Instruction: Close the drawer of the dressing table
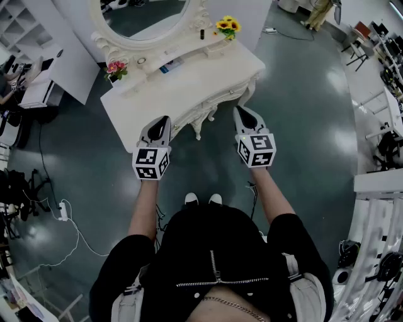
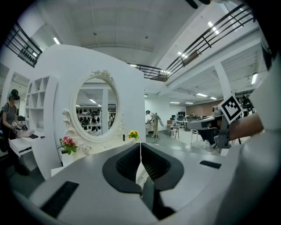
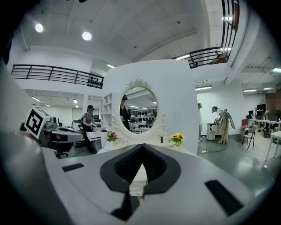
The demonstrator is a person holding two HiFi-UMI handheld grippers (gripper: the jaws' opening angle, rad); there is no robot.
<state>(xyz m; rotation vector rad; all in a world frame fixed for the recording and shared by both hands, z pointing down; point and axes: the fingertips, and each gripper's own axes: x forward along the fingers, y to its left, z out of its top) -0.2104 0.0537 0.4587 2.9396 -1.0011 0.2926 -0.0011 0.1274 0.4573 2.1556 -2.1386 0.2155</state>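
Observation:
A white dressing table (image 1: 189, 85) with an oval mirror (image 1: 148, 16) stands in front of me, its carved front facing me. From here I cannot tell whether a drawer stands out. My left gripper (image 1: 165, 119) is shut and empty, its tips just short of the front edge. My right gripper (image 1: 239, 110) is also shut and empty, near the table's right front corner. The left gripper view looks past closed jaws (image 2: 140, 143) at the mirror (image 2: 95, 107). In the right gripper view the table front (image 3: 139, 176) shows below the meeting tips (image 3: 141, 145).
Pink flowers (image 1: 116, 68) and yellow flowers (image 1: 227, 26) stand on the tabletop. A white desk (image 1: 38, 88) and shelves (image 1: 25, 25) are at the left, with cables (image 1: 63, 210) on the floor. White furniture (image 1: 378, 182) lines the right. People stand in the background.

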